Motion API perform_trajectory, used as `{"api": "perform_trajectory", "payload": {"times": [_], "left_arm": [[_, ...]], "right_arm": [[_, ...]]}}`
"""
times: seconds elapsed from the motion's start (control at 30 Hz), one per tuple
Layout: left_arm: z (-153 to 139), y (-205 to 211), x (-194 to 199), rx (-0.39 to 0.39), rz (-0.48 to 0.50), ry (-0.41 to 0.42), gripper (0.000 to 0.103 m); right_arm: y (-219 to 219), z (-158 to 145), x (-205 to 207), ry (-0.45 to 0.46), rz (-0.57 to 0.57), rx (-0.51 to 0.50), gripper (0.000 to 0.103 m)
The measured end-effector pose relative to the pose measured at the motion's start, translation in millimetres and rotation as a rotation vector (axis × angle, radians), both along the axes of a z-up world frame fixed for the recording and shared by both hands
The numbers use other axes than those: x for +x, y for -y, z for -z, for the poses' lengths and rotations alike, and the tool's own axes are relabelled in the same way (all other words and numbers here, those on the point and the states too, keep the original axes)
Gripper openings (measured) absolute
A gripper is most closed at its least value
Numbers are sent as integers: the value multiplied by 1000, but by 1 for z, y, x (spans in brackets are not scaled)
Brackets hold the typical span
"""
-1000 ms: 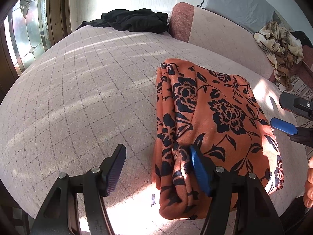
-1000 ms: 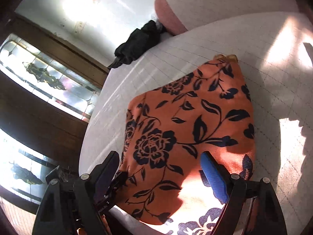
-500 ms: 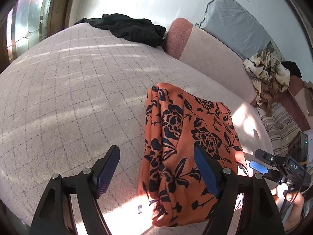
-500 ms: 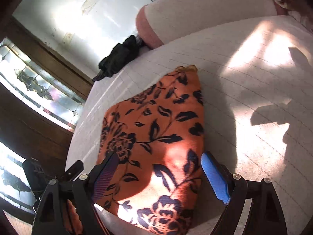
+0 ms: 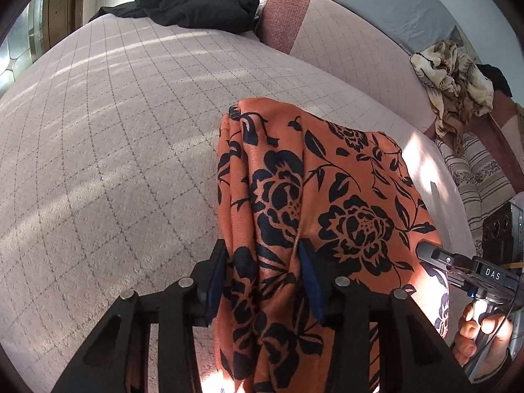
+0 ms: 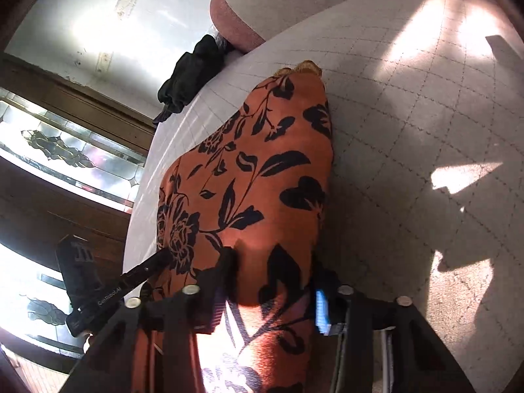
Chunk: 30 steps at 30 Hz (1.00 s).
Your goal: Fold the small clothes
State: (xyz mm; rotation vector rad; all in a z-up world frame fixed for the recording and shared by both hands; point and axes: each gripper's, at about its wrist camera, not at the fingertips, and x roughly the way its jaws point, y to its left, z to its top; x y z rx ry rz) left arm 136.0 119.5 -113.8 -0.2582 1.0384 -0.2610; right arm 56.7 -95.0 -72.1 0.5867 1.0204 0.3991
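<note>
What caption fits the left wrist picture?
Left hand-held gripper pinching the orange flowered cloth on the quilted bed.

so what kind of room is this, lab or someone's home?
Looks like a home bedroom, not a lab. The orange floral garment lies on a quilted bed cover, a long bolster pillow lies along its far edge, and a leaded glass window sits in dark wood framing.

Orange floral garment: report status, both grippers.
Left gripper jaws shut on orange floral garment, near edge. Right gripper jaws shut on it too. Garment folded on quilted bed. Black clothing far off, nothing obstructing.
</note>
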Motion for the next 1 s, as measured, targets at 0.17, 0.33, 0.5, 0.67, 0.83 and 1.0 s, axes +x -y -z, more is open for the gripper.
{"api": "perform_trajectory", "payload": {"times": [0.17,0.33,0.5,0.67,0.83,1.0], "left_arm": [[0,2,-1,16,4,13,45],[1,3,0,30,0,29,46],[-1,2,-5,44,-1,44,51],[-14,-15,-10,-72,-46,67,62],[1,-2,-2,5,-2,1,72],[-3,0,5,-28,29,-22,33]], "right_arm": [[0,3,-6,9,5,-50,37],[12,-8,-11,33,67,33,79],[-2,6,-1,-28,29,42,75],[-15,-4,-2,5,15,-32,58],[-2,-1,0,14,75,-29,67],[-14,0,16,8,7,-48,42]]}}
